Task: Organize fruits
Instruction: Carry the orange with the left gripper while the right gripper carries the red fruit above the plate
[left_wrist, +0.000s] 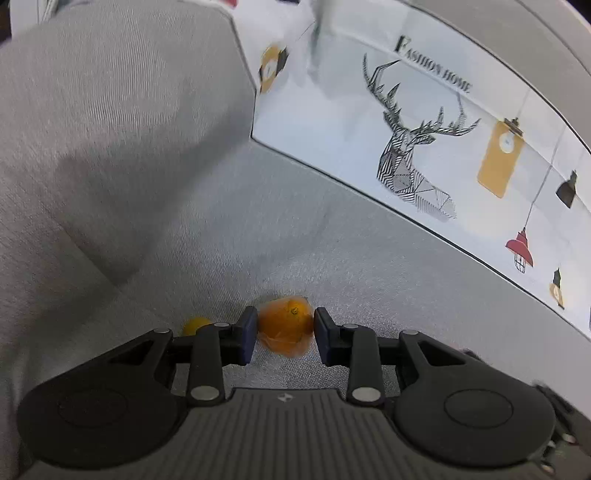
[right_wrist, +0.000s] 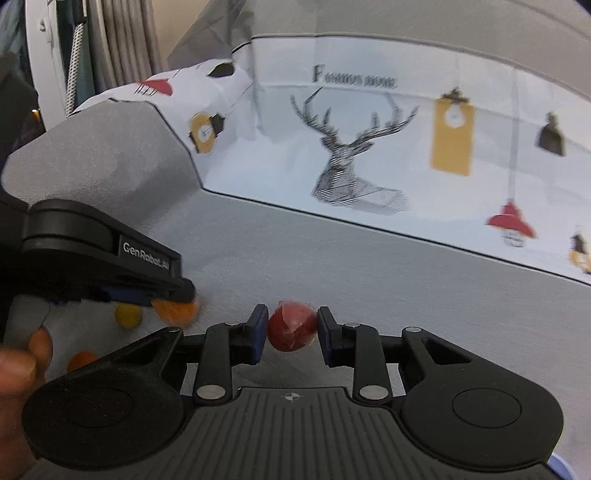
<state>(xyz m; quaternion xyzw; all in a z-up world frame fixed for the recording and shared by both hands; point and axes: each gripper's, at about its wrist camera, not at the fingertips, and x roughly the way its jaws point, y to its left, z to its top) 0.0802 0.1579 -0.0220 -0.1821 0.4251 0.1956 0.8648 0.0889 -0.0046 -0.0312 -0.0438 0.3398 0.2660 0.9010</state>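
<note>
My left gripper (left_wrist: 284, 328) is shut on a small orange fruit (left_wrist: 286, 317) in a clear wrap, held just above the grey fabric floor (left_wrist: 295, 229). A yellow fruit (left_wrist: 194, 325) lies just left of its left finger. My right gripper (right_wrist: 292, 329) is shut on a round red fruit (right_wrist: 291, 325), also wrapped, with both pads against its sides. In the right wrist view the left gripper (right_wrist: 177, 295) reaches in from the left, holding the orange fruit (right_wrist: 175, 313). Beneath it lie the yellow fruit (right_wrist: 127, 315) and another orange fruit (right_wrist: 81, 360).
Both grippers are inside a fabric bin with a grey floor (right_wrist: 369, 266) and a white printed wall (right_wrist: 369, 147) showing a deer and lamps. A grey padded wall (left_wrist: 110, 129) rises on the left. A person's hand (right_wrist: 22, 358) grips the left tool.
</note>
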